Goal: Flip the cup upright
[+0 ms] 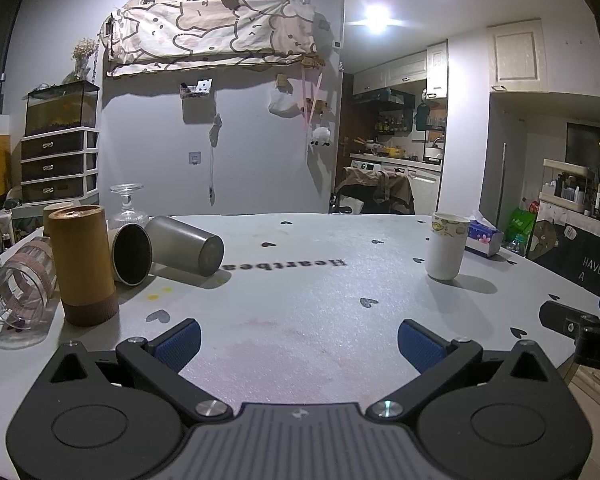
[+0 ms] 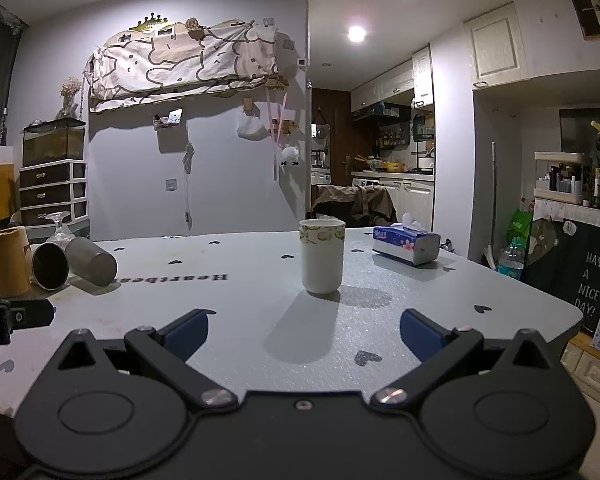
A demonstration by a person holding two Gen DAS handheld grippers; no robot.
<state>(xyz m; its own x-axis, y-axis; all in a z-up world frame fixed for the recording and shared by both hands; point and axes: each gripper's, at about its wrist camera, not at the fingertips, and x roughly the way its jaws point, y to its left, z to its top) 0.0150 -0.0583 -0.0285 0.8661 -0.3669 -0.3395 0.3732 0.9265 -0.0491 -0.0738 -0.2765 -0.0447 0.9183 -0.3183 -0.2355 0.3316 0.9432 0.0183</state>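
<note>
A white cup with a patterned rim band [image 2: 322, 255] stands upright on the grey table [image 2: 260, 304], straight ahead of my right gripper [image 2: 304, 330], which is open and empty a little short of it. The same cup shows at the right in the left wrist view [image 1: 447, 246]. My left gripper [image 1: 299, 340] is open and empty over the table's near part. Two grey metal cups lie on their sides at the left [image 1: 186, 245] [image 1: 131, 254]. A clear striped glass [image 1: 24, 280] also lies on its side. A stemmed glass [image 1: 127, 206] stands upside down behind them.
A tall brown cylinder container [image 1: 83, 266] stands at the left beside the lying cups. A blue tissue pack [image 2: 406, 244] lies at the far right of the table. The table's right edge [image 2: 572, 320] drops to the floor. A chair with clothes [image 2: 364, 200] stands behind.
</note>
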